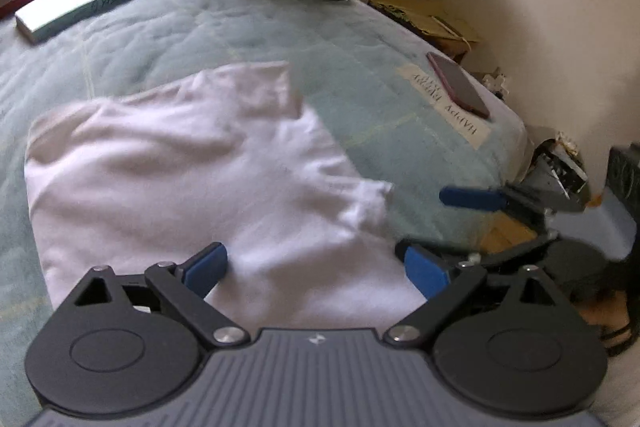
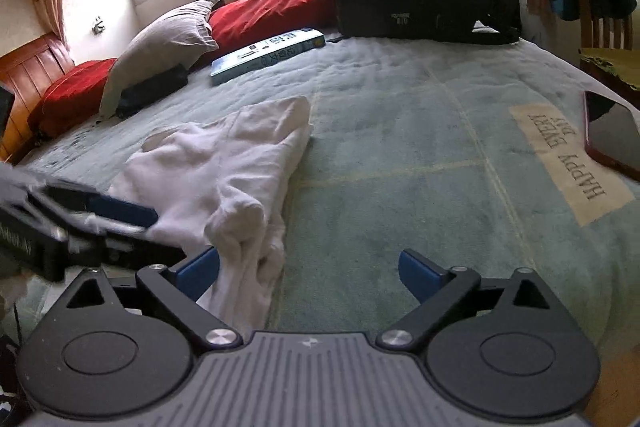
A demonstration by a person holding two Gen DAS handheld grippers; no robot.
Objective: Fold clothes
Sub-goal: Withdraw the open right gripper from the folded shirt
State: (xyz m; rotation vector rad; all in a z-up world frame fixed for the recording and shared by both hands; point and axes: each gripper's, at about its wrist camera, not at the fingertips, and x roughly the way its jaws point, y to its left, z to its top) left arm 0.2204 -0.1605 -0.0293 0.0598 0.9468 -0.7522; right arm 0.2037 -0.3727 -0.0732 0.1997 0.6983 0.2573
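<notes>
Plainly, white garment (image 1: 192, 179) lies rumpled, partly folded.

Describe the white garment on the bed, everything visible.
The white garment is soft, thin, knit-looking cloth, plain with no print visible. It lies partly folded and wrinkled on the green quilted bedspread, with a bunched, rumpled lump at its near right edge. The left gripper is open above its near hem, one finger over the cloth; the right gripper is open at the bunched edge. Neither clamps it. Its type cannot be told.
</notes>
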